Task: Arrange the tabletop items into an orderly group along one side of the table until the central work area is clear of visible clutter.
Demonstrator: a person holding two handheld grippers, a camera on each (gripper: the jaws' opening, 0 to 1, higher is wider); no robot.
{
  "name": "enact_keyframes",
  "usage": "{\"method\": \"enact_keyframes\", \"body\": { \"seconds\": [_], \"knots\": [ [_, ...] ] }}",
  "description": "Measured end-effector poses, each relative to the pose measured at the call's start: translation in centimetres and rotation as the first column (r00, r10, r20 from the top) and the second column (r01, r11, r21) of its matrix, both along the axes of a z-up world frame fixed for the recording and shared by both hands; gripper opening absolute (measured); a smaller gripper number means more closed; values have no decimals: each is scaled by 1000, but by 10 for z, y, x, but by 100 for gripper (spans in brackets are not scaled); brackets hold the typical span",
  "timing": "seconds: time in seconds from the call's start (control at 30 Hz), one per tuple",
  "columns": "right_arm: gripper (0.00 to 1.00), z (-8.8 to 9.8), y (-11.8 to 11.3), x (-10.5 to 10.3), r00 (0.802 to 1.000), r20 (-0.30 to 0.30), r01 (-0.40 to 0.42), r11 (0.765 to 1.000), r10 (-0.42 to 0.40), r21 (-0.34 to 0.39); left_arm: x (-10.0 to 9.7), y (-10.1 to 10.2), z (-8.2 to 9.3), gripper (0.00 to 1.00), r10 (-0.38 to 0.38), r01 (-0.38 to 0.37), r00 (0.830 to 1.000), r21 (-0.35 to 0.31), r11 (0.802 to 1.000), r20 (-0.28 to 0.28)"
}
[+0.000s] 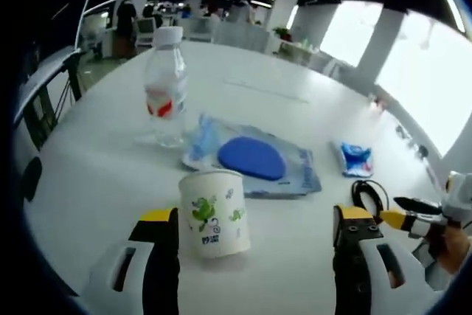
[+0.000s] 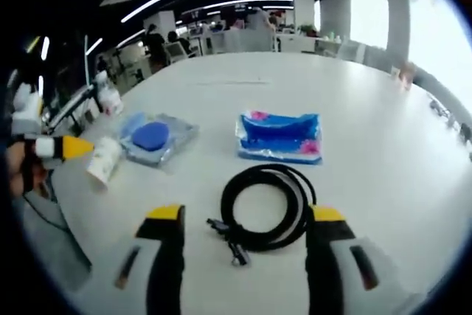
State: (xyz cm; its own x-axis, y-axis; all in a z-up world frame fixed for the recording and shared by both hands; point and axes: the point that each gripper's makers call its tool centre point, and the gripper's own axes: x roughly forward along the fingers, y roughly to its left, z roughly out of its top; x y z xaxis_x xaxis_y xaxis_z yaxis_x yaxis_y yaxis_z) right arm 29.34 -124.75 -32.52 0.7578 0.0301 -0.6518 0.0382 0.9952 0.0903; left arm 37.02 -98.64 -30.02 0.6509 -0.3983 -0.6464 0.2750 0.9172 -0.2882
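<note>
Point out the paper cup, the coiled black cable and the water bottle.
paper cup (image 1: 213, 212): left gripper view, on its printed side wall.
coiled black cable (image 2: 267, 208): right gripper view, on the coil's near loop.
water bottle (image 1: 165, 97): left gripper view, on its label.

On the desk (image 1: 110, 167), the cup (image 1: 213, 212) stands before the pouch (image 1: 254, 164); the bottle (image 1: 166, 86) is behind-left, the coiled cable (image 2: 269, 208) right.

White worktop (image 1: 295, 108), on it a clear water bottle (image 1: 166, 86) upright, printed paper cup (image 1: 214, 212), blue-padded plastic pouch (image 1: 254, 161), small blue packet (image 1: 355, 158), coiled black cable (image 2: 267, 208)
</note>
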Motion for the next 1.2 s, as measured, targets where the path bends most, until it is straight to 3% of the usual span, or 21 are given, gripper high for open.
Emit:
{"method": "enact_keyframes", "body": {
  "seconds": [0.63, 1.2],
  "knots": [
    [63, -5, 3, -7, 1000, -21, 0, 1000, 0, 18, 8, 7, -10, 82, 3, -3, 1000, 13, 1000, -30],
    [61, -9, -4, -11, 999, -27, 17, 1000, -17, 20, 11, 10, -38, 80, -6, 11, 991, 35, 999, -132]
  ]
}}
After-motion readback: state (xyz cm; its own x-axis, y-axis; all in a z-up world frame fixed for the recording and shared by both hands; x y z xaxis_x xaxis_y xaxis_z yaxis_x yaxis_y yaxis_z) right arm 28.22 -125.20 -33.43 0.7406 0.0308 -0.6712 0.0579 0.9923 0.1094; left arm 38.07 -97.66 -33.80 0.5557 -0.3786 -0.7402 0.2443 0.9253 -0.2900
